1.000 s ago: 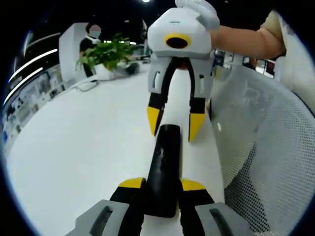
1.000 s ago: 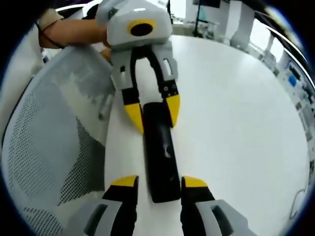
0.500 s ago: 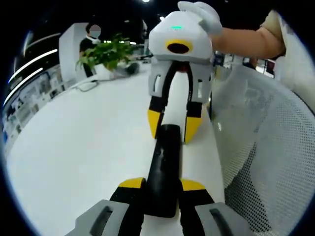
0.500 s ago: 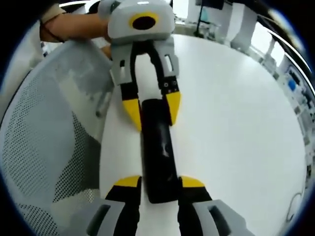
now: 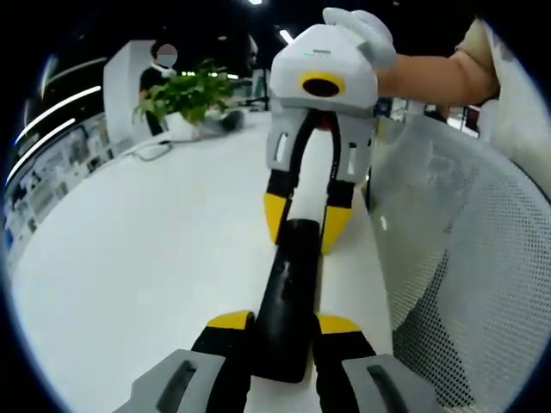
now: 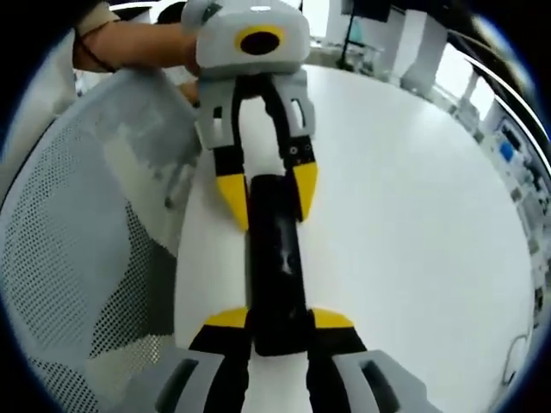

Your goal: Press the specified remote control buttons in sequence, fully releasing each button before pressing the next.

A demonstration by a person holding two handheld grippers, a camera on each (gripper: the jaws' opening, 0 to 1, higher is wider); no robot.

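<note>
A black remote control lies lengthwise on the white table, close to the table's edge. In the left gripper view my left gripper is shut on its near end, yellow tips tight against both sides. My right gripper reaches in from the far side, its tips hugging the remote's other end. In the right gripper view the remote runs up from my right gripper, whose jaws press its sides. The left gripper flanks the far end there. A person's hands hold both tools.
A white mesh chair back stands close beside the table edge, also seen as the mesh chair. A potted plant and a cable sit at the table's far side, with a person behind them.
My right gripper's jaws have closed from wide apart onto the remote's end. The left gripper has kept its hold, and the remote has stayed in place.
</note>
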